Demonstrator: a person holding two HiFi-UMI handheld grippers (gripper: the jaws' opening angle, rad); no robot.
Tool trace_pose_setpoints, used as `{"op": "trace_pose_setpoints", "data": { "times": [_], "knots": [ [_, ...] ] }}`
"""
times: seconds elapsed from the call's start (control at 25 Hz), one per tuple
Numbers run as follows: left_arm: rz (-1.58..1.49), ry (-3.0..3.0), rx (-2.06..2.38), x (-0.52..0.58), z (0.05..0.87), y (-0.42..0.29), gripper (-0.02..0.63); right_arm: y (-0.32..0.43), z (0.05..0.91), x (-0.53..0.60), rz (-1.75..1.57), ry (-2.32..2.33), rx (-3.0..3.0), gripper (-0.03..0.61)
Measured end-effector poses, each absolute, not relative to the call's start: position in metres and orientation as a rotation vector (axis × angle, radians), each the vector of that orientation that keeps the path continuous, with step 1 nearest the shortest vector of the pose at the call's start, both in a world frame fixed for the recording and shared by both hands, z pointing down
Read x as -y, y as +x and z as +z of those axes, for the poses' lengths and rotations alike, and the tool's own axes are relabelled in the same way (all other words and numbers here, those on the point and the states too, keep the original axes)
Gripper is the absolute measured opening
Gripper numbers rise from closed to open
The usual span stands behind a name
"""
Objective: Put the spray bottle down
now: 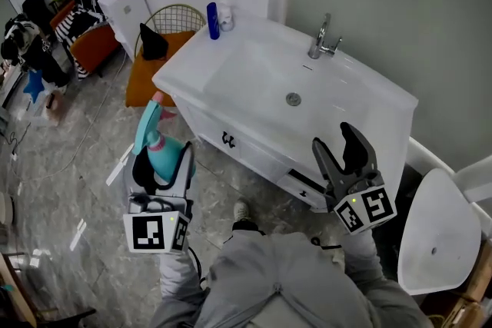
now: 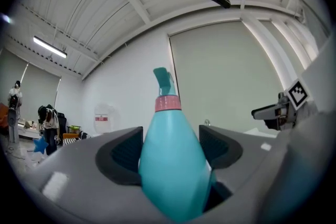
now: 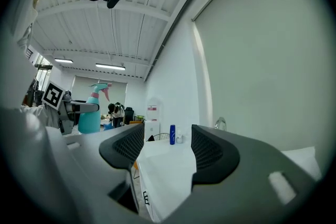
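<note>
A teal spray bottle (image 1: 156, 142) with a pink collar and teal trigger head stands upright in my left gripper (image 1: 162, 164), which is shut on the bottle's body; the bottle (image 2: 171, 165) fills the gap between the jaws in the left gripper view. It hangs in the air left of the white sink cabinet (image 1: 254, 138), over the floor. My right gripper (image 1: 344, 150) is open and empty, held in front of the cabinet's right part, below the basin. From the right gripper view the bottle (image 3: 93, 110) shows far to the left.
The white washbasin (image 1: 296, 88) has a chrome tap (image 1: 323, 38) at the back. A blue bottle (image 1: 213, 20) and a small white bottle (image 1: 226, 16) stand on its far left corner. An orange chair (image 1: 150, 65) stands left of the cabinet. A white toilet lid (image 1: 438, 230) is at the right.
</note>
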State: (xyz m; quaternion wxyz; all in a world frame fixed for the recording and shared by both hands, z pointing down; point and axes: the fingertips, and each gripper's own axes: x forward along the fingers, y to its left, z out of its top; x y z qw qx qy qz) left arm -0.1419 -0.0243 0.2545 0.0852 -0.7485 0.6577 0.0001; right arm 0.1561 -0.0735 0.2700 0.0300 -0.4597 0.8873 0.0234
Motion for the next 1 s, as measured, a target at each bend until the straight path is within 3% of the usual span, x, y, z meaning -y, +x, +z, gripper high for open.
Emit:
{"op": "trace_pose_setpoints", "data": {
  "times": [0.52,1.0],
  "knots": [
    [0.022,-2.325,-1.848,0.166,0.247,-0.210,0.387,0.094,0.263,0.183,0.057,-1.557,-2.651,0.281],
    [0.033,-2.379,-1.866,0.258,0.274,-0.230,0.387,0.072,0.277,0.250,0.014,-1.580,-2.694,0.281]
  ]
}}
